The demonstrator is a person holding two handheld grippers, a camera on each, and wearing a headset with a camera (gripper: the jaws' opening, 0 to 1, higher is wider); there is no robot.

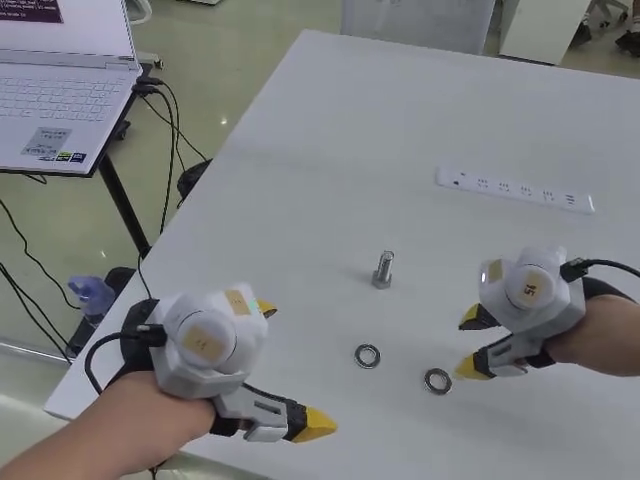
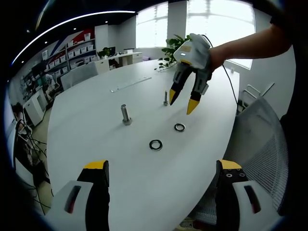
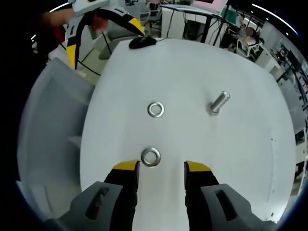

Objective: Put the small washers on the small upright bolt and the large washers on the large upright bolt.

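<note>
**Thin steel rings, flat on a slick top**

The right washer [image 1: 437, 380] and left washer [image 1: 367, 355] are seen lying flat on the table [image 1: 330, 150], at 5 and 6 o'clock of the bolt [image 1: 383, 270], which stands upright, grey and threaded. In the left gripper view a thinner upright pin [image 2: 165, 98], likely the small bolt, is seen at 2 o'clock of the bolt.

The washers are judged light, rigid, smooth and apt to slide on the glossy white top. A pinch across the outer rim is advised, or tipping one onto its edge first.

The right gripper [image 1: 470, 343] is held partly open and empty, with the right washer just beside its lower tip at 7 o'clock. The left gripper [image 1: 290, 368] is spread wide, with nothing in it.
</note>
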